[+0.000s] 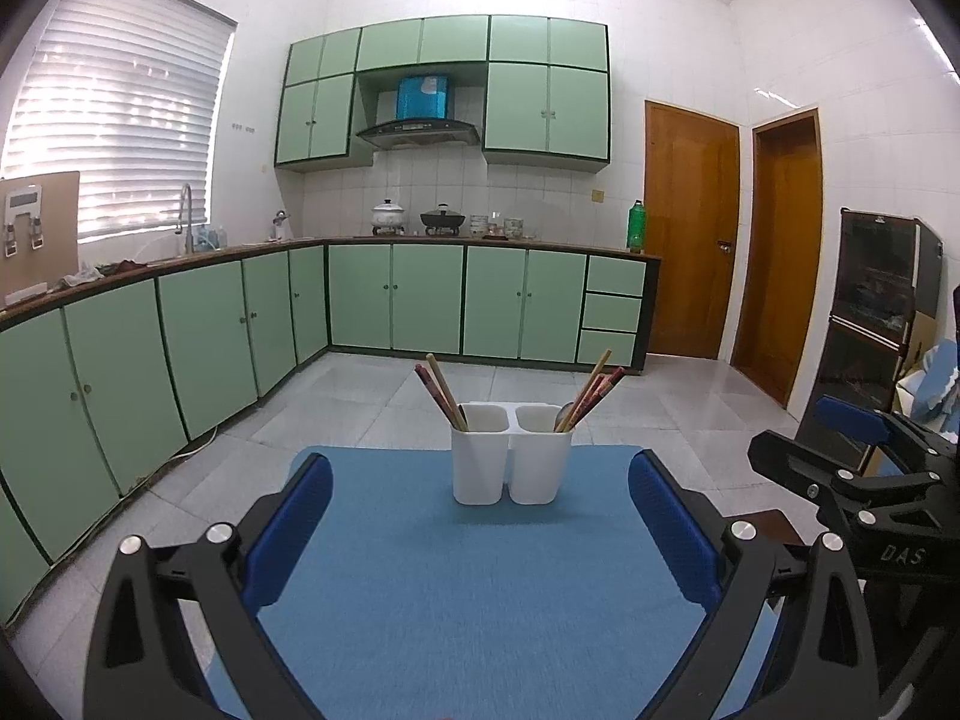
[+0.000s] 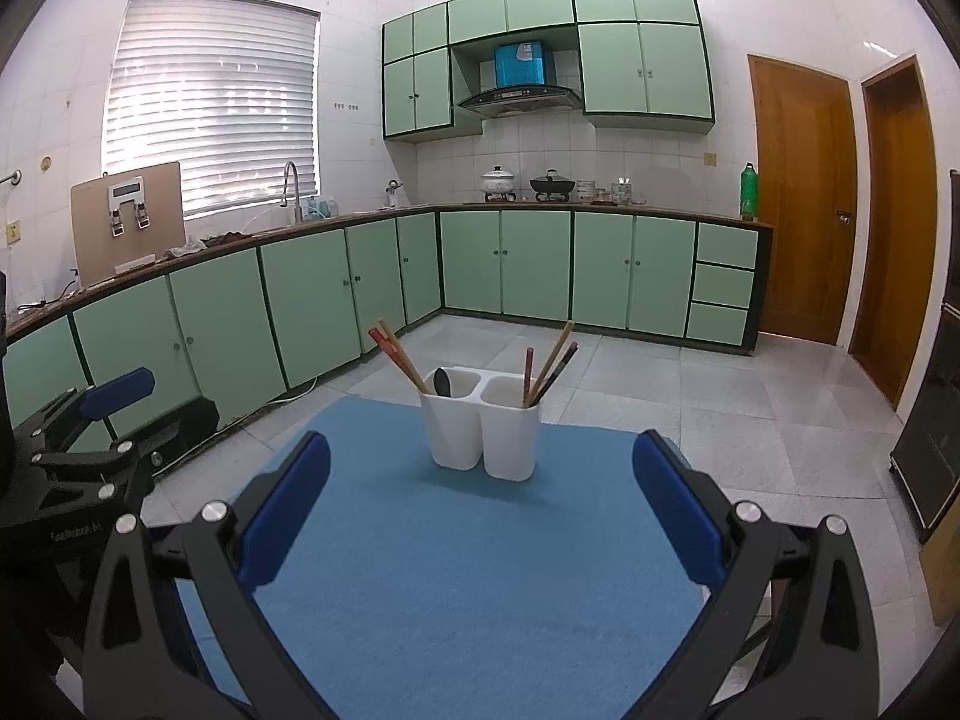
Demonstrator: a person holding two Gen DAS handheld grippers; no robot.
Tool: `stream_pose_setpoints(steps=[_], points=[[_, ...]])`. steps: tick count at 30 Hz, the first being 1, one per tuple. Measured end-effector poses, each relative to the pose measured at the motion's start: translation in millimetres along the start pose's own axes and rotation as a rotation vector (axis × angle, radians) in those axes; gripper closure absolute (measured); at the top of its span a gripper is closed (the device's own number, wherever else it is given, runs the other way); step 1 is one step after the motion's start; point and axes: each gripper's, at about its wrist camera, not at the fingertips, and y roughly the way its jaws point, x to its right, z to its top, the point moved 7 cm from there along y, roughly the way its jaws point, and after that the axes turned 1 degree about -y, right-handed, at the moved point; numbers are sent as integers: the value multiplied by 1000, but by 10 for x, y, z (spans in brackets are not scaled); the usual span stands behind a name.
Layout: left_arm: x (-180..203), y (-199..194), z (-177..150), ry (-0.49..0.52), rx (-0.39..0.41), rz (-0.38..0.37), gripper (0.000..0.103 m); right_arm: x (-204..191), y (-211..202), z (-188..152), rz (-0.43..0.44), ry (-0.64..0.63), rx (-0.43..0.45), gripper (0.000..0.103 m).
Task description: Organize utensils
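1. Both black, blue-padded tongs, left (image 1: 480, 531) and right (image 2: 480, 507), are held wide apart, gripping nothing.
2. Far on the blue mat (image 1: 456, 588), a white plastic two-compartment holder (image 1: 511, 456) stands.
3. Chopsticks (image 1: 444, 390) are seen in both compartments; sorting could be pending or finished.

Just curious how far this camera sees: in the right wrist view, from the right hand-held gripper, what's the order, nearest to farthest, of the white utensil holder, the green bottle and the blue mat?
1. Blue mat, directly beneath.
2. White utensil holder, ahead, centre.
3. Green bottle, far right counter.
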Motion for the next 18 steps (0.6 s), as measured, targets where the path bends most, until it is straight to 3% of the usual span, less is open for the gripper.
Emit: stream_pose_setpoints(steps=[18], points=[[69, -65, -44, 15, 8, -2, 6, 11, -53, -4, 5, 9, 10, 5]])
